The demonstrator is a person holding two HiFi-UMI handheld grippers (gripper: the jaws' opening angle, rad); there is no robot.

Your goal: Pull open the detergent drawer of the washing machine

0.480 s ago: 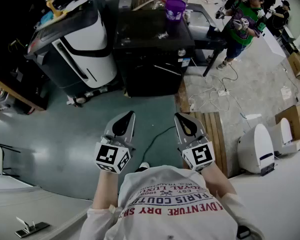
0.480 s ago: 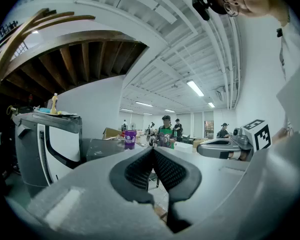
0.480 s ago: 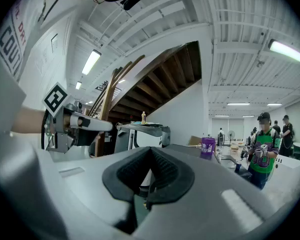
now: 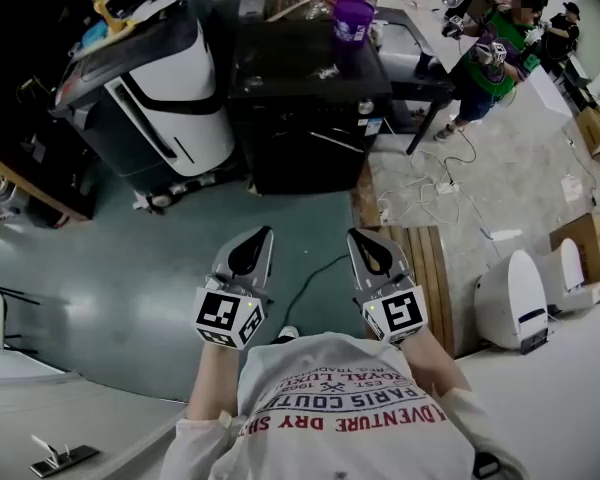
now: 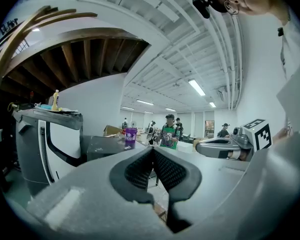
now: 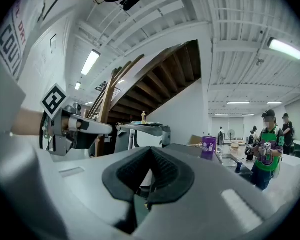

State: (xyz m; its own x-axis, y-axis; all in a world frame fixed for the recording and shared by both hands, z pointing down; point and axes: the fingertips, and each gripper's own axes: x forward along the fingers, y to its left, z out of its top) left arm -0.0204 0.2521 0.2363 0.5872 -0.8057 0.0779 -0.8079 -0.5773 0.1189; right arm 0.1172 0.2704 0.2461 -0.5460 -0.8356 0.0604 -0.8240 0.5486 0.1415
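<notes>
The drawer cannot be made out; it is presumed to be on the front of the black machine (image 4: 310, 98), under the cup (image 4: 351, 18). It is judged to be light, stiff plastic that slides straight and is best taken at its front lip. The left gripper (image 4: 263, 231) and the right gripper (image 4: 352, 234) are held level, side by side, well short of the machine, each pressed together on nothing.
</notes>
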